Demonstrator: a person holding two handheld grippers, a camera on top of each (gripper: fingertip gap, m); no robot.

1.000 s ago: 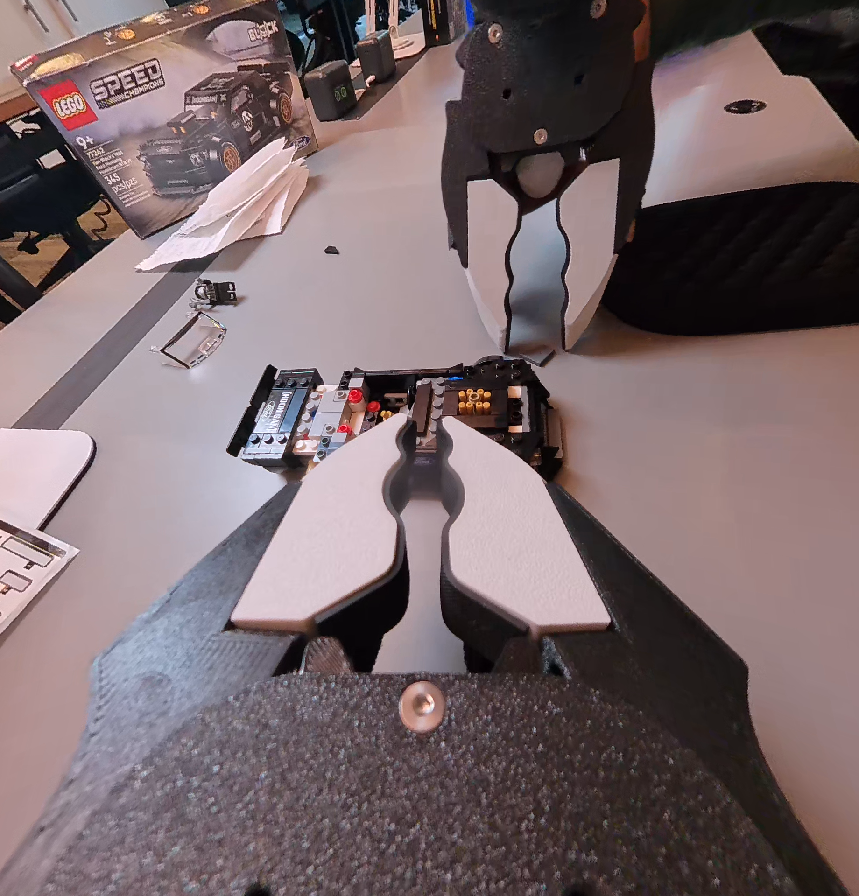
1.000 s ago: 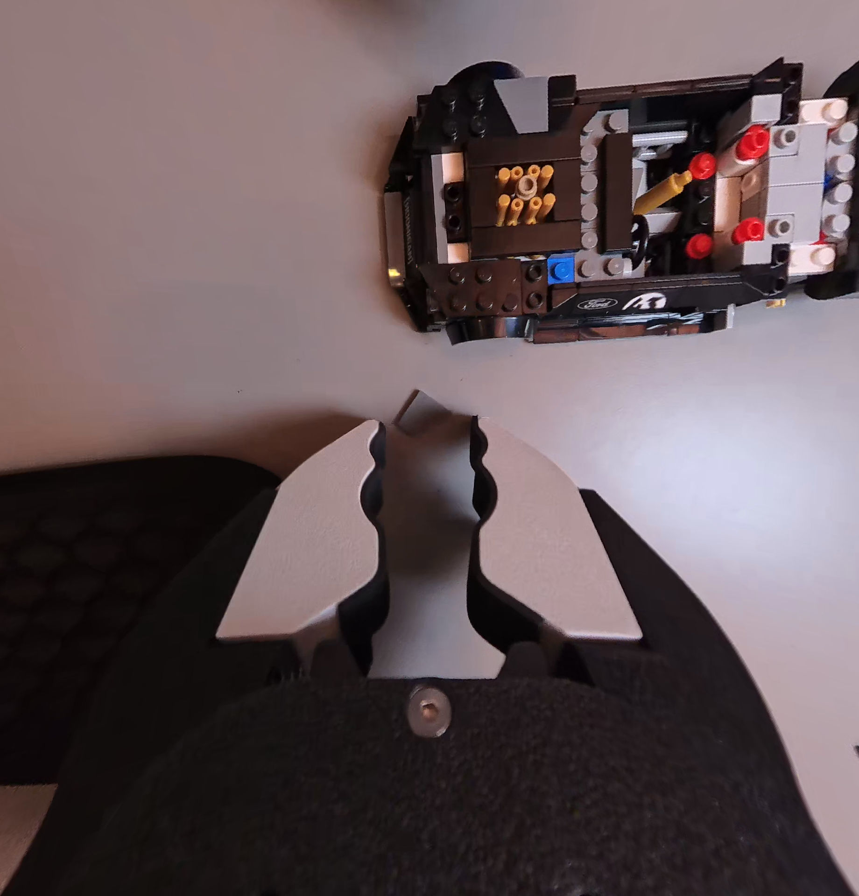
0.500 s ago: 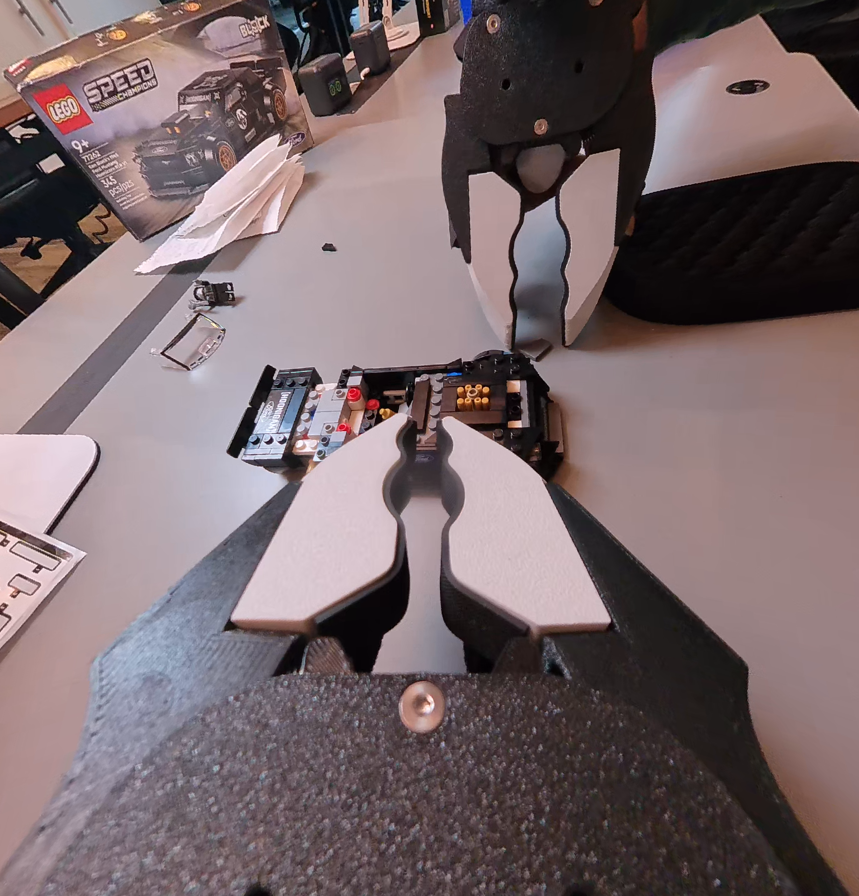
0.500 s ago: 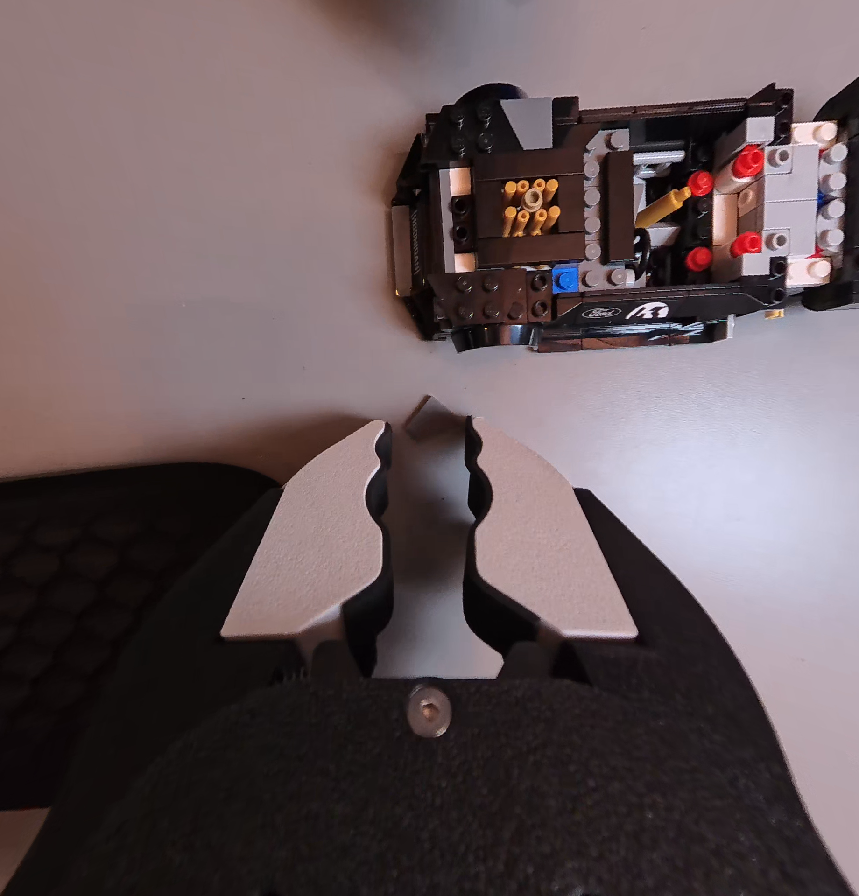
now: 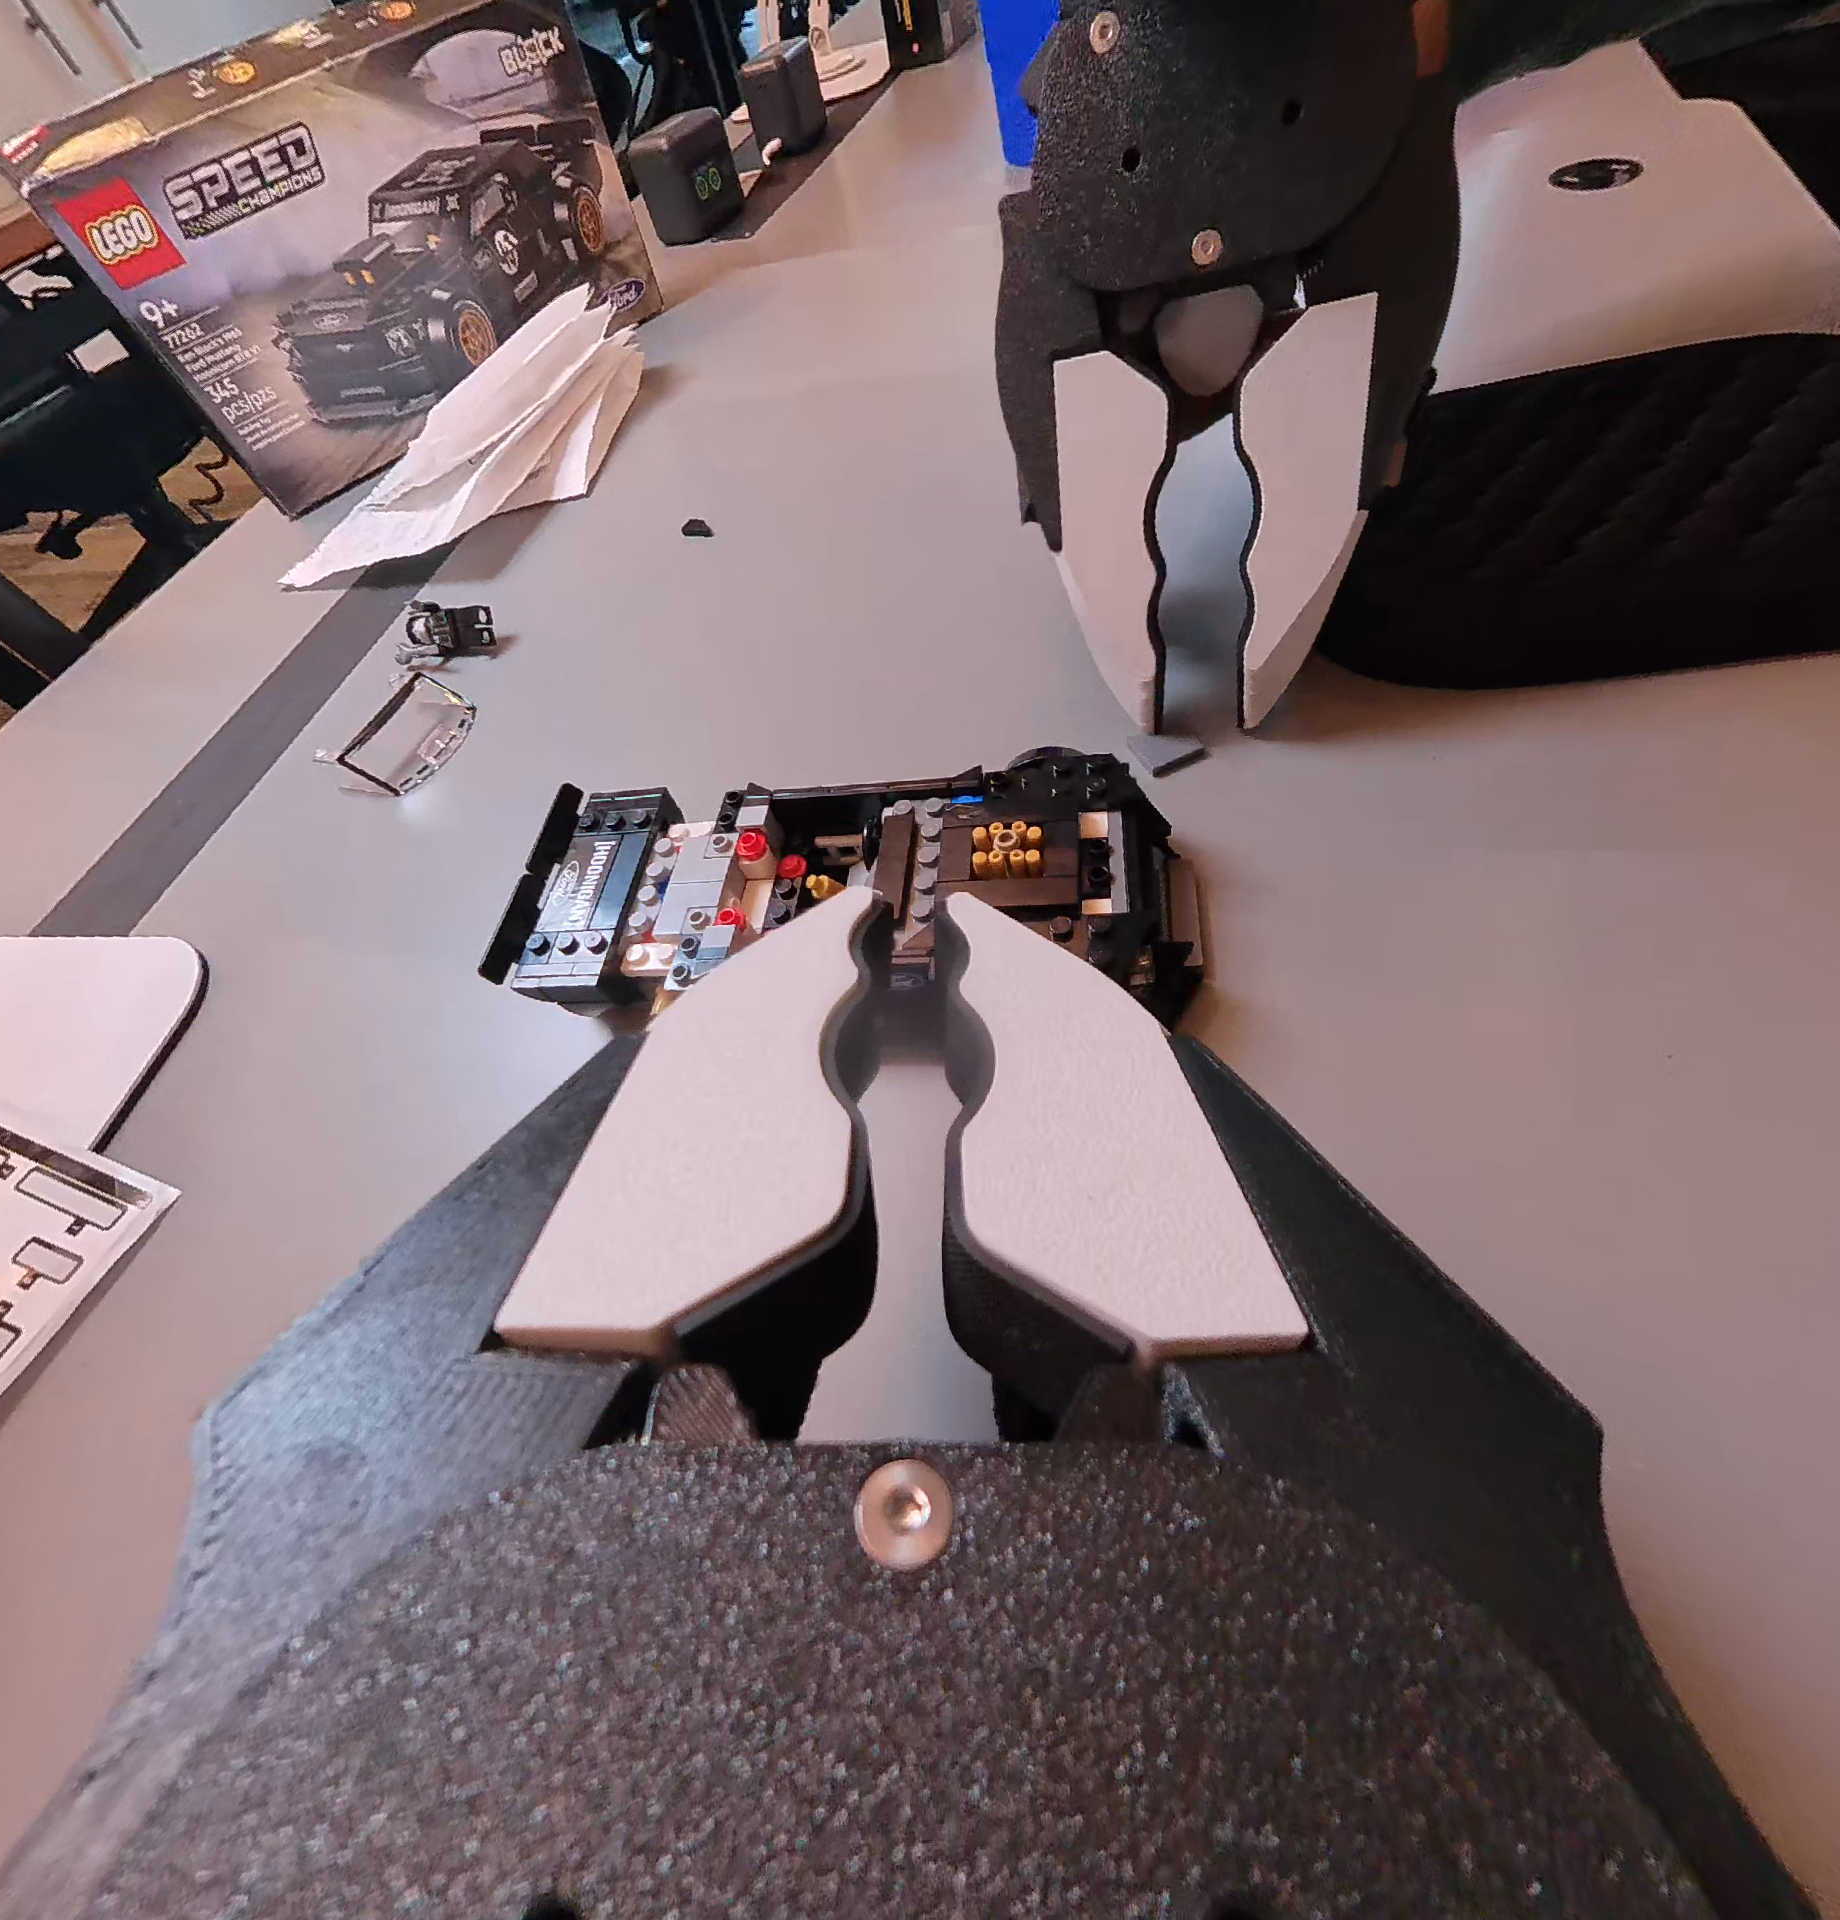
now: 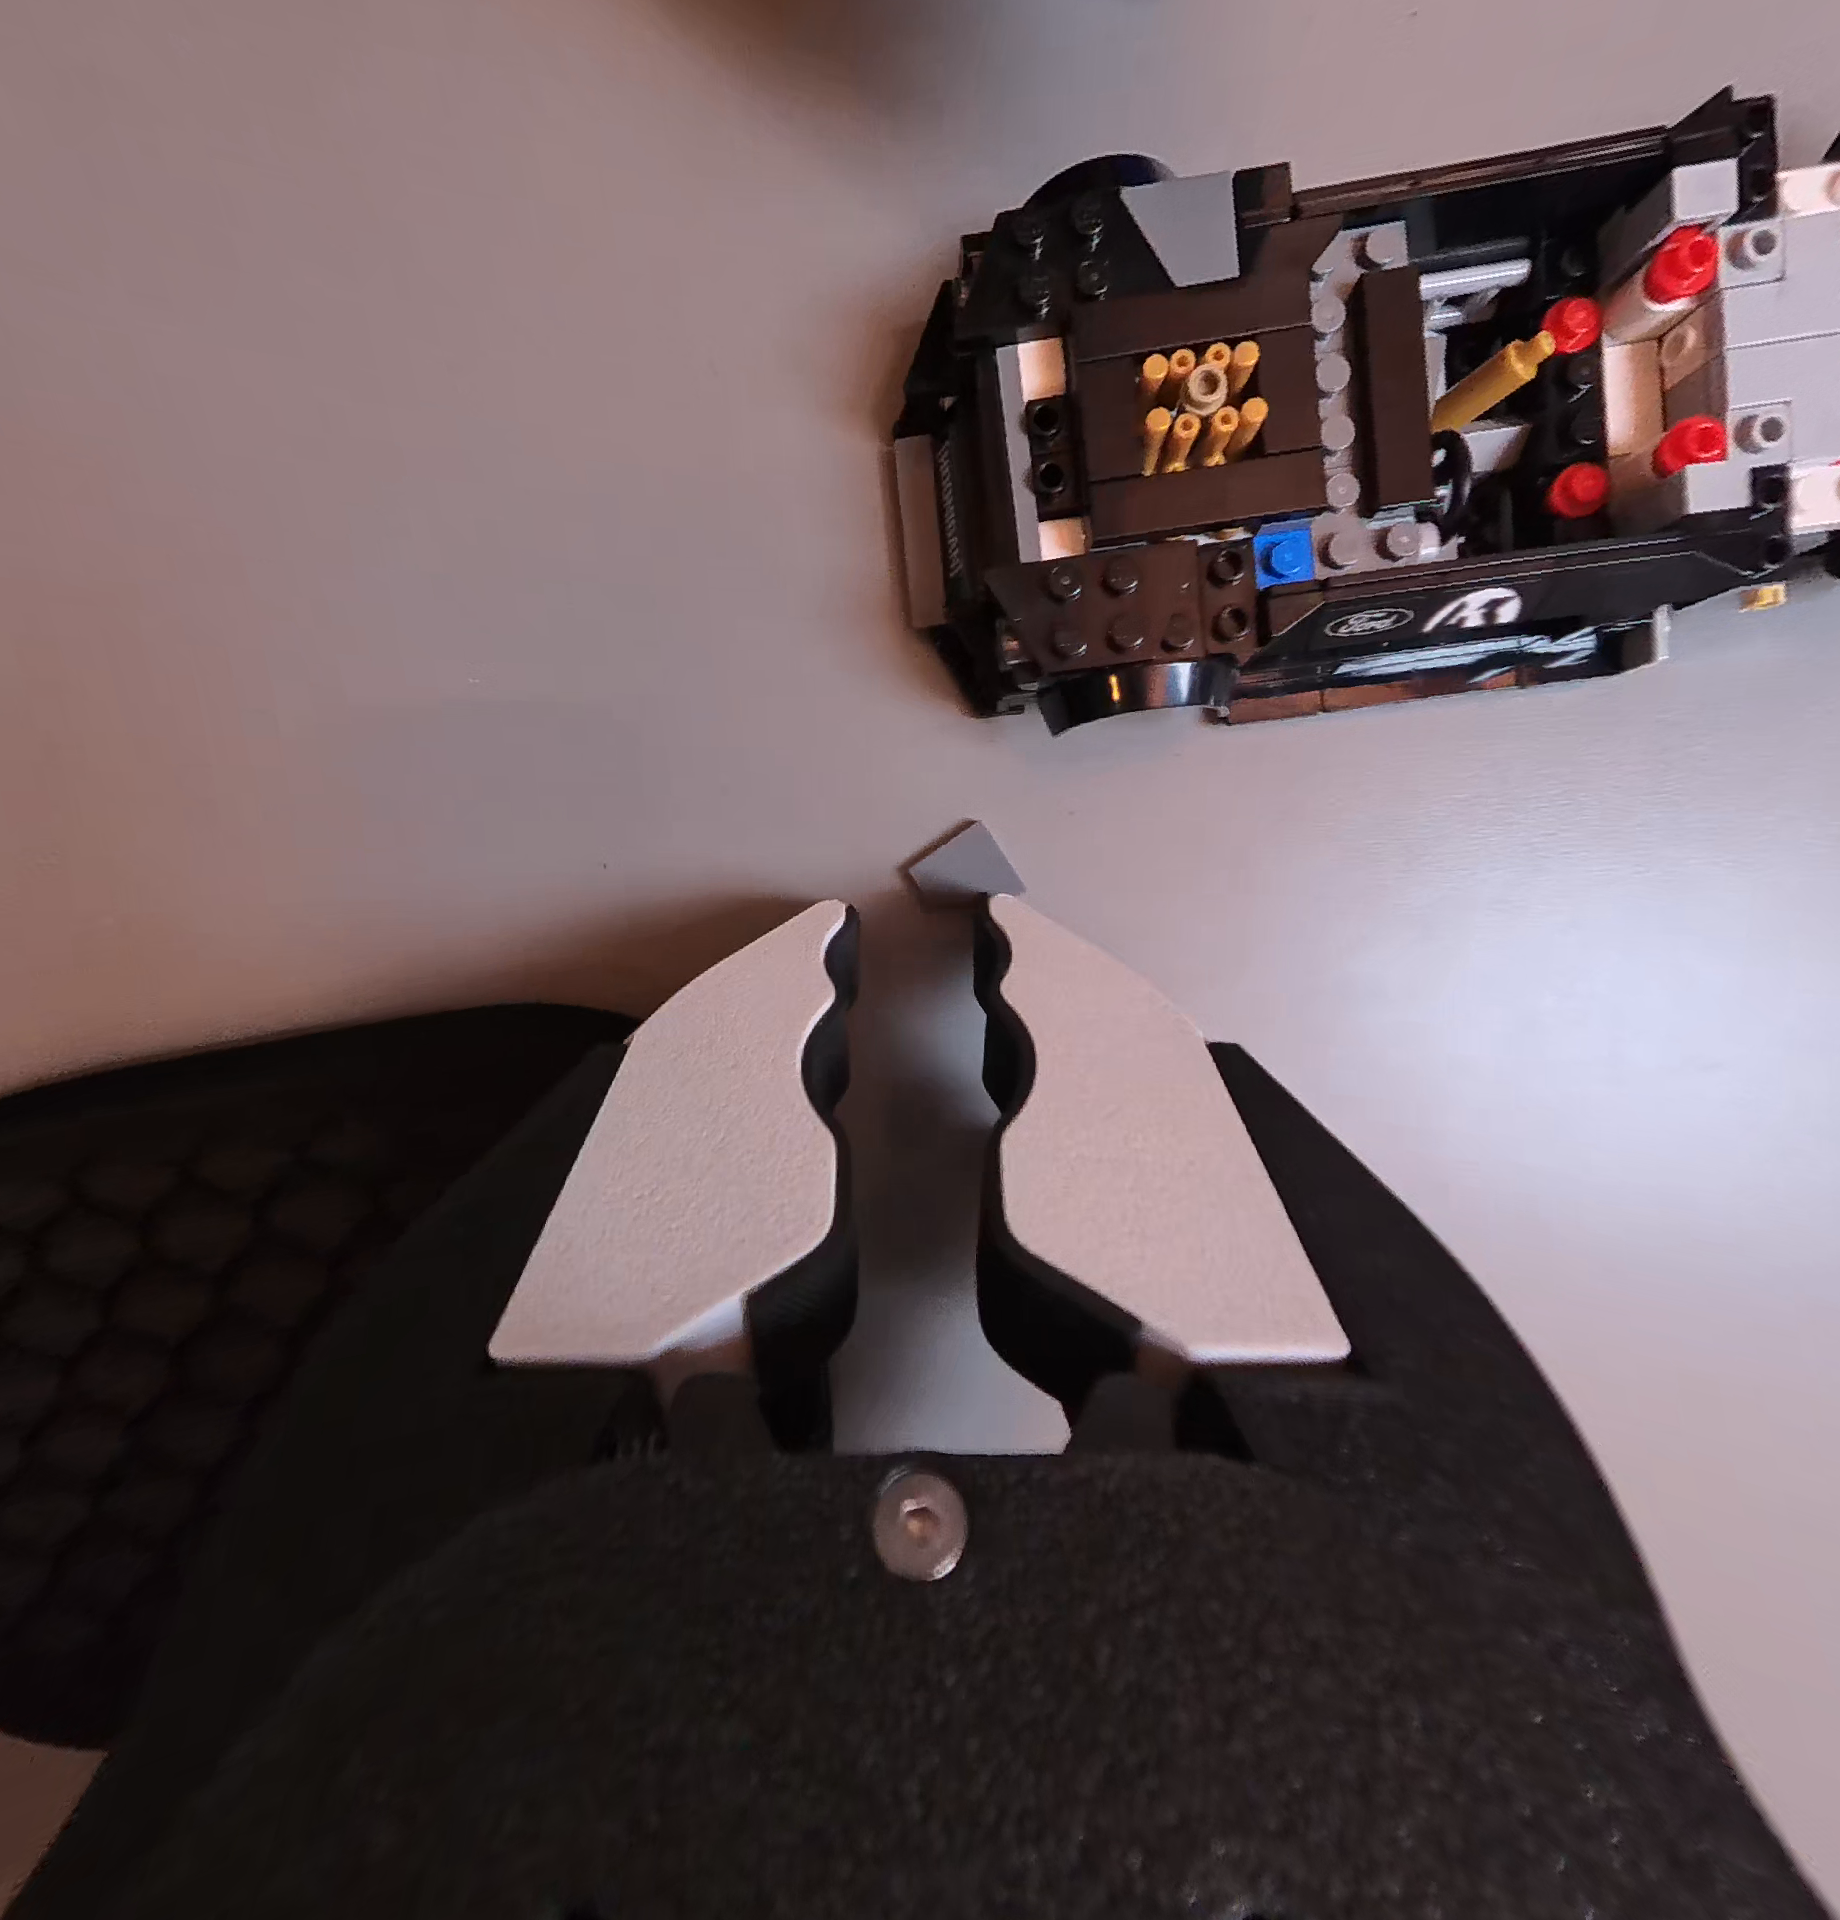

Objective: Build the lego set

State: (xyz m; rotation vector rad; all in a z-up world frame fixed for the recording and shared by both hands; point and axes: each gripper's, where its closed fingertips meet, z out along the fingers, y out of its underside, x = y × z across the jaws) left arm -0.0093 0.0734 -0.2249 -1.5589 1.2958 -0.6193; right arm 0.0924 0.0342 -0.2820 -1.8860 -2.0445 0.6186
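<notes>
The left gripper point(image 5: 908, 912) is seen low over the grey table point(image 5: 1415, 1039), its pale fingers point(image 5: 750, 1122) drawn close with only a narrow gap left at the tips. Whether anything is pinched there cannot be told; the tips overlap the near side of the part-built lego car point(image 5: 854, 894), and contact cannot be judged. The car is laid across the table, its black body open on top, with red studs, grey plates and a cluster of tan pegs shown inside.

Just beyond the far right end of the car, a small grey tile point(image 5: 1165, 752) is laid flat on the table. The right gripper point(image 5: 1198, 721) is held upright above it, tips pointed down and set apart, with nothing between them. In the right wrist view the right gripper point(image 6: 916, 912) is seen spread, and the grey tile point(image 6: 966, 860) lies just past its tips, near the right-hand tip; the car point(image 6: 1363, 436) is seen farther off, to the upper right.

A black textured mat point(image 5: 1622, 520) is placed to the right of the right gripper. To the far left, a clear windscreen piece point(image 5: 409, 736), a small dark part point(image 5: 448, 630), folded white paper point(image 5: 500, 447) and the set's box point(image 5: 344, 239) are laid out. At the near left edge, a sticker sheet point(image 5: 33, 1257) is partly shown.
</notes>
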